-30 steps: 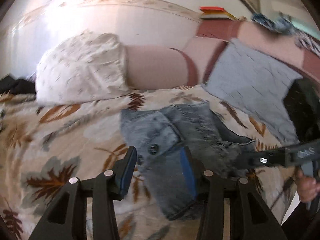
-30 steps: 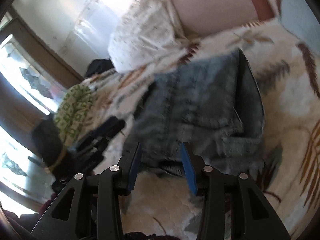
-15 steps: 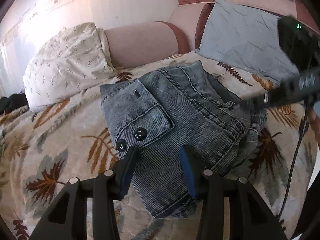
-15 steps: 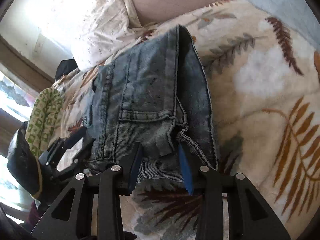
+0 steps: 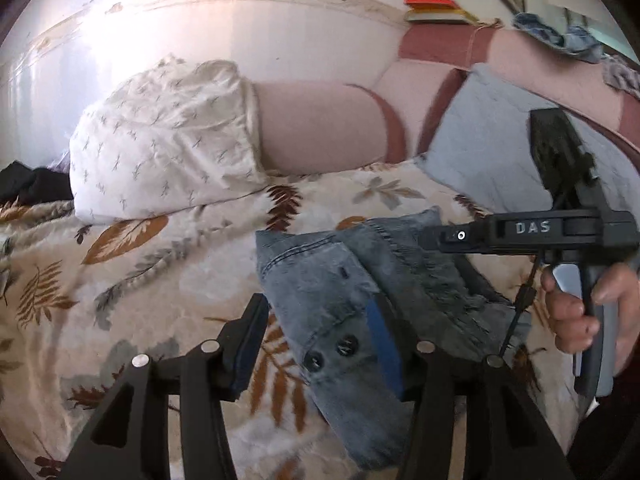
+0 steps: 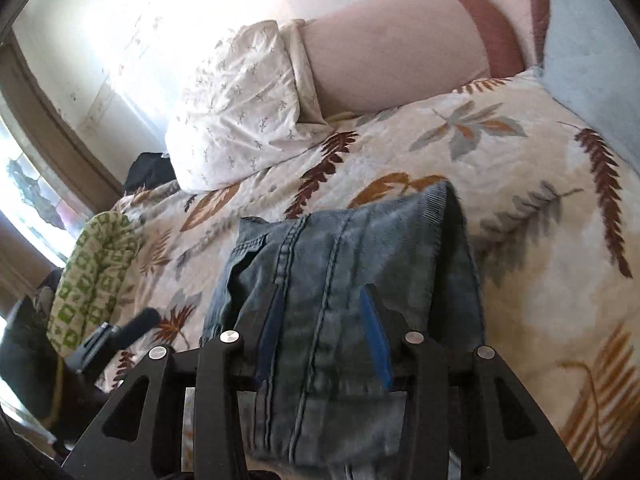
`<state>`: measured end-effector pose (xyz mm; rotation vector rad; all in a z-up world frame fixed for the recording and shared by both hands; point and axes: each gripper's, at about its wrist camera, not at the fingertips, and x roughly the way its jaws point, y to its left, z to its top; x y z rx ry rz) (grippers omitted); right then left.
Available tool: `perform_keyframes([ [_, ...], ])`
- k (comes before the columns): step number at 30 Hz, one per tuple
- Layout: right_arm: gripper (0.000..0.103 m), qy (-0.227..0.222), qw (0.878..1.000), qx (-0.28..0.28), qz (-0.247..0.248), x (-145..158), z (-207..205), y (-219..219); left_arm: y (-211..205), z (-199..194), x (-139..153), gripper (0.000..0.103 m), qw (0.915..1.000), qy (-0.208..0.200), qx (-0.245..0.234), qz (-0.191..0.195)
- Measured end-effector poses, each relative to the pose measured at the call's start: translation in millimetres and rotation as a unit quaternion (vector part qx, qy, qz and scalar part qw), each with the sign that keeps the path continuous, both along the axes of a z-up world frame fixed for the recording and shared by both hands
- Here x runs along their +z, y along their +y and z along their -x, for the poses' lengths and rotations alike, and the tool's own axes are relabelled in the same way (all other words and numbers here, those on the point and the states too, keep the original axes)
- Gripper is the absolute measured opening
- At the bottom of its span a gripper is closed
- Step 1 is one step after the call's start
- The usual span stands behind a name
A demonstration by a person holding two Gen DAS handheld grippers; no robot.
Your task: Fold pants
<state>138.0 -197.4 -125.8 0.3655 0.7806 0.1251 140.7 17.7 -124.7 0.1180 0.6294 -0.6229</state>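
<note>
Folded denim pants (image 5: 360, 304) lie on the leaf-print bedspread (image 5: 132, 276), lower centre of the left wrist view. Long axis runs from lower centre toward upper right, ending short of the grey pillow (image 5: 480, 152). A pocket flap with 2 dark buttons (image 5: 328, 354) faces up near the lower end. Left tongs (image 5: 316, 340) stand open above the fabric, gripping nothing. Right tongs (image 6: 322, 328) also stand open over the pants (image 6: 340, 264). Their body reads "DAS" (image 5: 532, 227). White pillow (image 5: 164, 148) sits upper left.
</note>
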Motion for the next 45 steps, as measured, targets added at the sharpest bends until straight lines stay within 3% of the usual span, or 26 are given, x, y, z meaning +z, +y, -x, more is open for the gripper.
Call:
perform_keyframes([
  [8,0.039,0.012,0.999,0.016,-0.032,-18.5,-28.9,-1.3,-36.0,-1.9,-36.4,0.054,0.9970,0.003,-0.015,-0.076],
  [13,0.041,0.038,0.995,-0.003,-0.088,-39.0,-38.1,-20.6,-41.0,-10.0,-49.0,0.057,0.9955,0.028,-0.007,-0.090],
  [17,0.041,0.045,0.995,-0.015,-0.093,-45.6,-41.6,-22.1,-38.5,-18.5,-58.6,0.062,0.9951,0.061,0.008,-0.077],
  [20,0.041,0.046,0.995,-0.016,-0.091,-50.2,-45.1,-21.3,-38.5,-16.6,-59.0,0.063,0.9951,0.060,0.013,-0.078],
  [21,0.041,0.045,0.994,-0.021,-0.101,-50.7,-45.5,-23.0,-37.9,-15.3,-58.6,0.065,0.9971,0.042,0.015,-0.062],
  [23,0.041,0.044,0.994,-0.022,-0.100,-50.1,-44.4,-23.0,-34.8,-13.9,-56.9,0.071,0.9972,0.038,0.025,-0.060],
  [29,0.051,0.021,0.998,-0.018,-0.048,-19.8,-26.5,-7.1,-8.2,-9.9,-37.3,0.080,0.9968,0.046,0.055,-0.036],
  [35,0.052,-0.016,0.999,-0.046,-0.013,8.5,6.8,-6.5,19.5,-1.6,-20.7,0.081,0.9949,0.039,0.089,-0.026],
  [39,0.060,-0.025,0.998,-0.059,-0.003,20.8,24.0,-8.7,33.6,9.0,-11.1,0.081,0.9937,0.037,0.102,-0.030],
  [41,0.068,-0.023,0.997,-0.067,-0.009,23.1,31.7,-13.1,41.8,14.6,-5.8,0.081,0.9931,0.042,0.107,-0.024],
  [45,0.069,-0.024,0.996,-0.079,-0.027,24.5,47.3,-22.7,46.8,21.4,6.7,0.081,0.9922,0.045,0.116,-0.008],
])
